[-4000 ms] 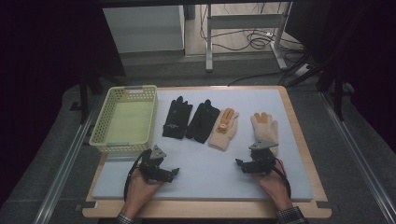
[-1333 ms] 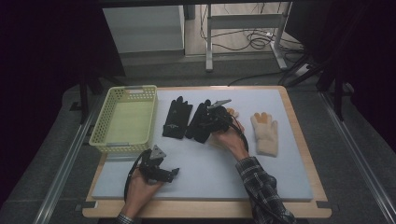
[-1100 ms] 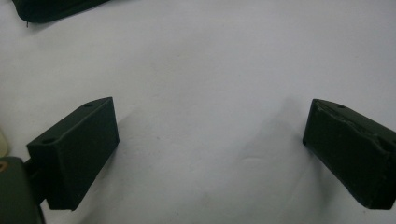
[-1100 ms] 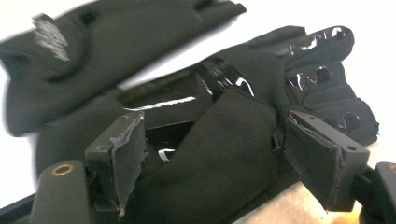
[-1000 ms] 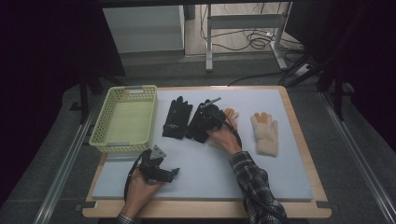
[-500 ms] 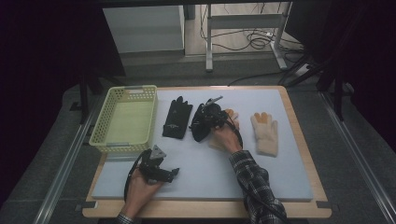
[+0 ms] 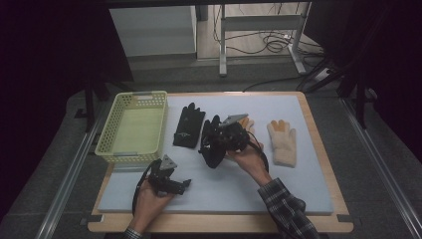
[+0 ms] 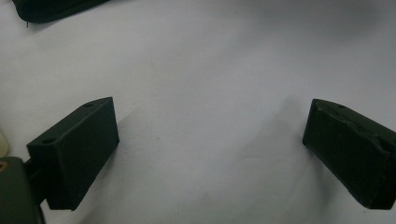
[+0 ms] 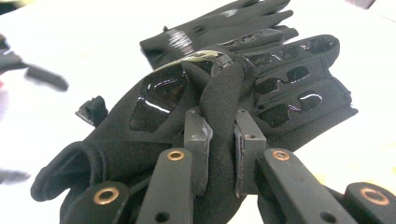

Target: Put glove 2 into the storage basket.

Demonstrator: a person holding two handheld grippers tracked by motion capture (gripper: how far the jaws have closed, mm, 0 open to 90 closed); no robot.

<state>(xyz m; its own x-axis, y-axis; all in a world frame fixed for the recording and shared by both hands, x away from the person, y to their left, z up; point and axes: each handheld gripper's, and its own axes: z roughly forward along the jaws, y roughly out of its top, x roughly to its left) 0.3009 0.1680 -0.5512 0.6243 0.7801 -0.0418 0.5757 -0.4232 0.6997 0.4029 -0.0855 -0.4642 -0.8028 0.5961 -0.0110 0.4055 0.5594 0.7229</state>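
The left gripper rests wide open and empty on the near mat. The right gripper, jaws just closed, pinches a fold of the black glove, now lifted off mid-mat, nearer than before.

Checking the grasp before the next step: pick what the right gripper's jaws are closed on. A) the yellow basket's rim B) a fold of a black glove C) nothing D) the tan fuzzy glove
B: in the right gripper view the right gripper pinches a fold of the black glove between its pads.
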